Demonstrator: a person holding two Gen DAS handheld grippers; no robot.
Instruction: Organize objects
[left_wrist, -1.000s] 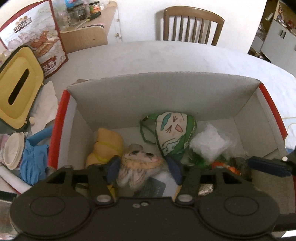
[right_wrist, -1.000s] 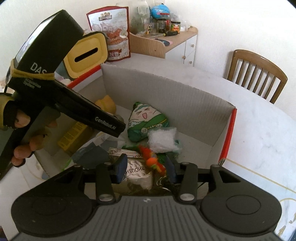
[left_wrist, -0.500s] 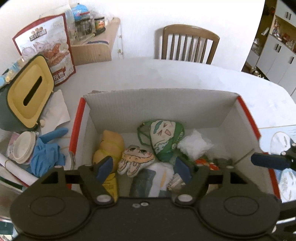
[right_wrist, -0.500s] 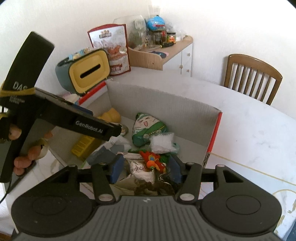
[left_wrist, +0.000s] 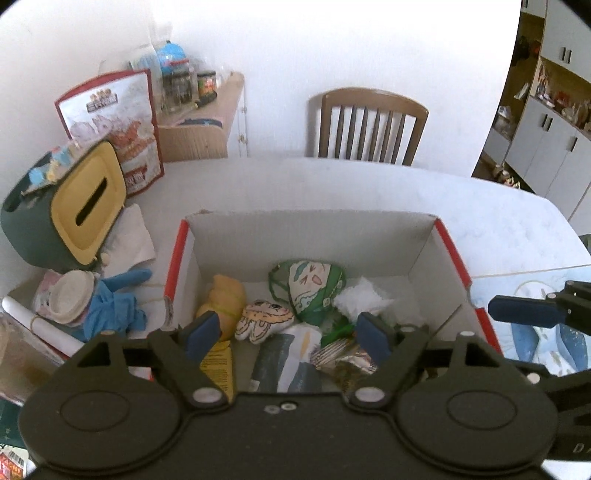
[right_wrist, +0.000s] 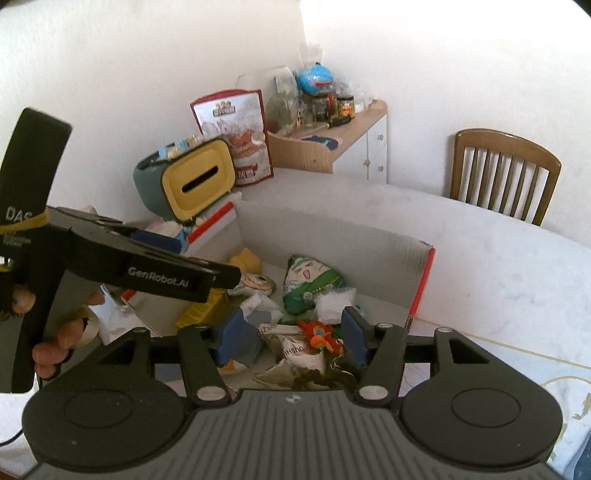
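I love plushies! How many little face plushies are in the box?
2. The green plushie lies mid-box toward the back wall; the tan plushie lies beside it, near the yellow toy. The clutter may hide more.

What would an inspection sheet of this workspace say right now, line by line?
Surface: white table, mostly bare beyond the box.
Job's things: cardboard box holds green plush, yellow plush, face plush, white bag, packets.
Clutter: tissue box, snack bag, blue glove left of the box.
Grippers: left gripper and right gripper both open, empty, above the box.
Cables: nothing seen.
Surroundings: wooden chair, shelf with jars, cupboards.
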